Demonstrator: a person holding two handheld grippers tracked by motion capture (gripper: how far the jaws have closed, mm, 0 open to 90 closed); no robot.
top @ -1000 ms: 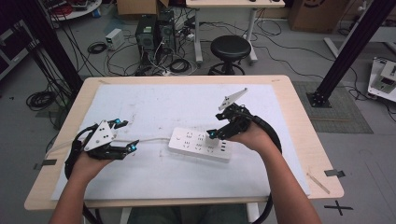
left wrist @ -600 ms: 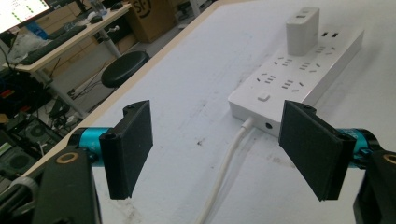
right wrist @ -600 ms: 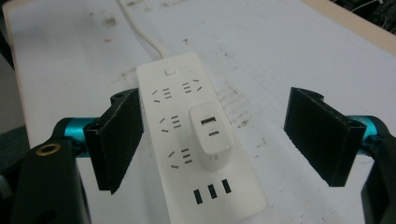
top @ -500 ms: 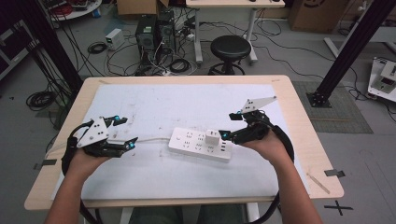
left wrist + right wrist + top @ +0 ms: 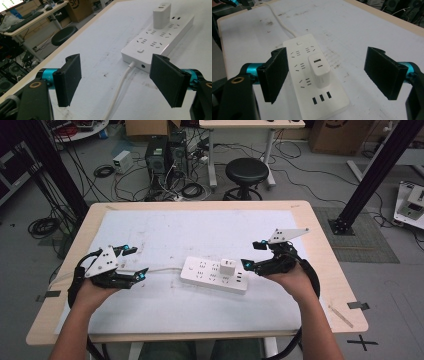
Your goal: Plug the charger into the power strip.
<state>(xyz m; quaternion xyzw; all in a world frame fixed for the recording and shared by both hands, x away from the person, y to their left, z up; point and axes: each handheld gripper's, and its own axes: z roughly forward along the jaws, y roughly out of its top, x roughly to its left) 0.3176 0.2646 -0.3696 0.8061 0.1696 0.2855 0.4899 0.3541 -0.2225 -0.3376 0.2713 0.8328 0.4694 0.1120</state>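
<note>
Two black grippers — left (image 5: 134,262) and right (image 5: 253,255) — flank a white plastic power strip (image 5: 215,274), jaws spread; next, likely, pulling its white charger block (image 5: 228,266) free.

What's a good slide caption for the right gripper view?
Open right tool poised over a white power strip with a white charger plugged in, on a scuffed white table mat.

Left gripper (image 5: 132,261) is held low in the person's left hand (image 5: 92,292), jaws spread wide with nothing between them. Right gripper (image 5: 251,255) sits in the right hand (image 5: 295,282), jaws likewise wide apart and empty. Both forearms enter from below, grippers pointing inward toward each other.
</note>
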